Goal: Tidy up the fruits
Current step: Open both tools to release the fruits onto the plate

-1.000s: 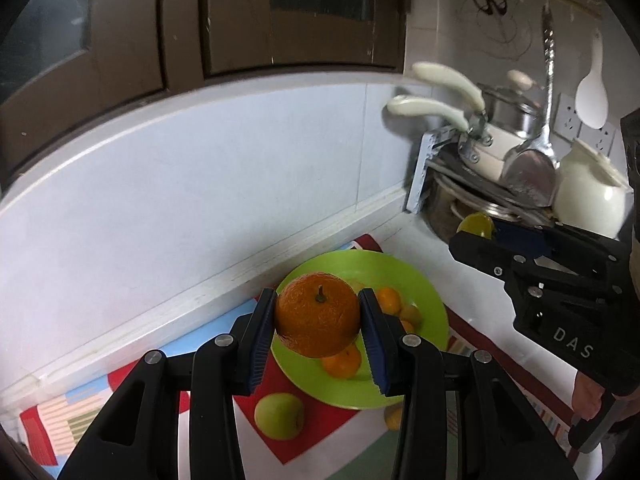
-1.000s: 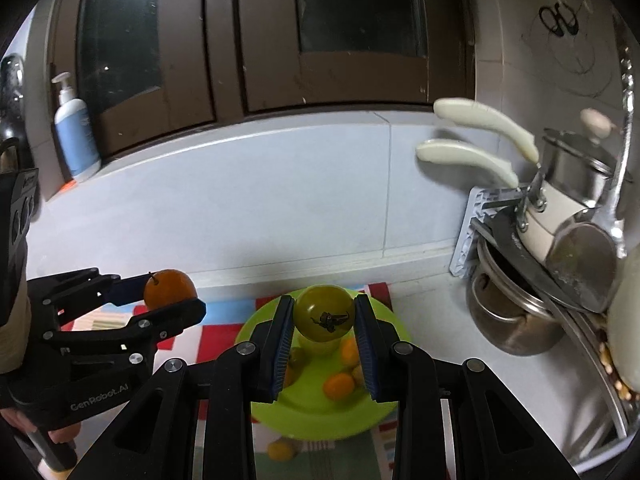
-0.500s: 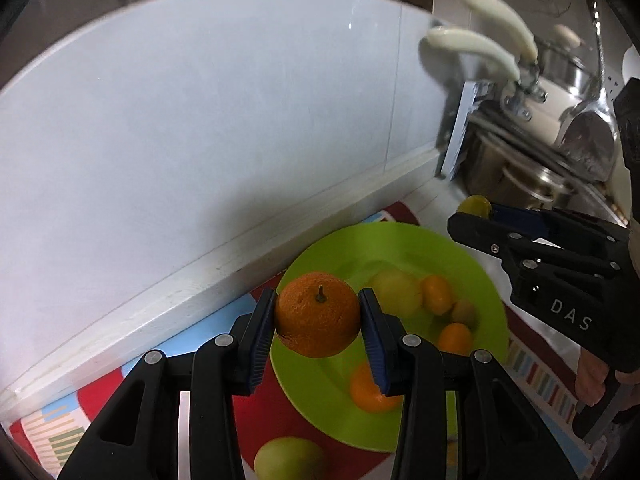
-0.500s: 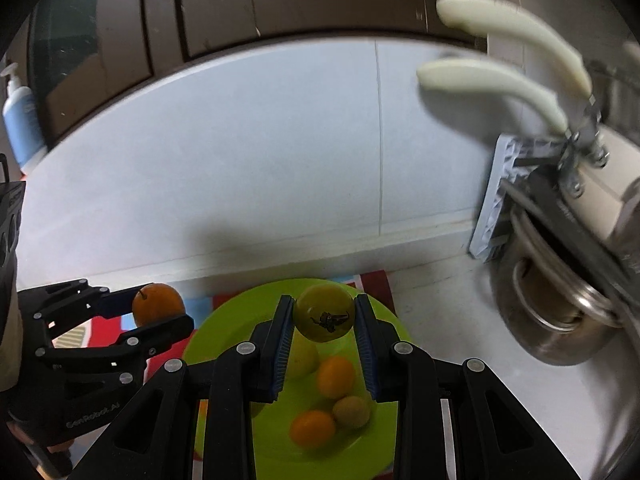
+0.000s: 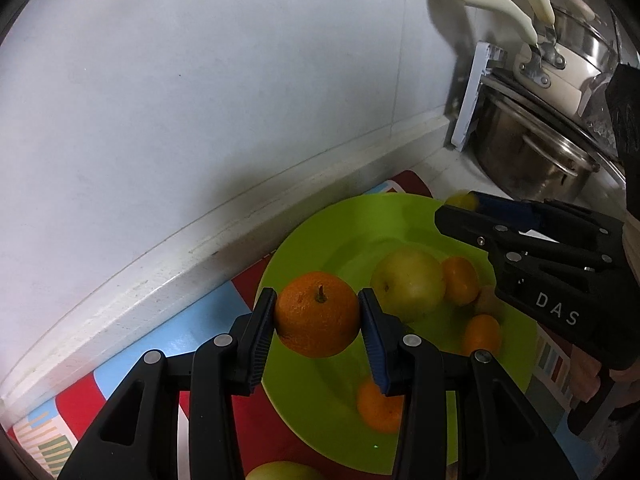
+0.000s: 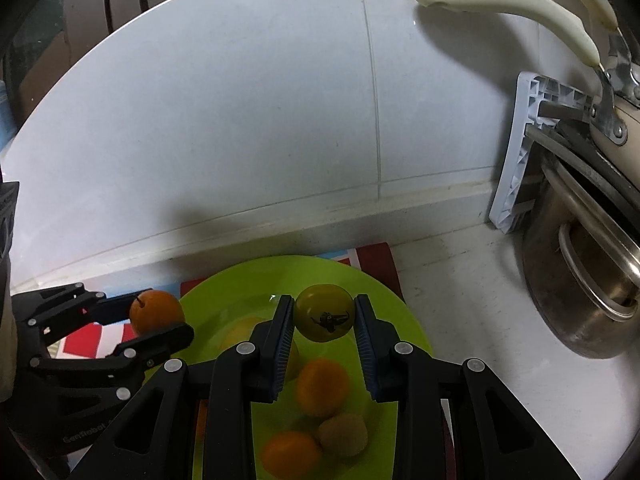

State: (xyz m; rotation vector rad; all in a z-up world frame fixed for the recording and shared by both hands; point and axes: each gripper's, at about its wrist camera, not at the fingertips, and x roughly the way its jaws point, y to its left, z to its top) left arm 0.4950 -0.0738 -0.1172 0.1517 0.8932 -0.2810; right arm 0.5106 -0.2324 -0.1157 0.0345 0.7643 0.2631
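two fisheye views, each mounted behind its own tongs and aimed forward and steeply down along them, close over the green plate (image 5: pixel 304 248) and facing the white tiled wall (image 5: pixel 200 100). left view: left tongs (image 5: pixel 318 318) in the foreground, right tongs (image 5: pixel 460 208) entering from the right edge. right view: the reverse, left tongs (image 6: pixel 160 316) at the left edge. shared by both: plate, patterned mat (image 6: pixel 372 258) on the surface, wall, steel pot (image 6: pixel 580 300) at right.
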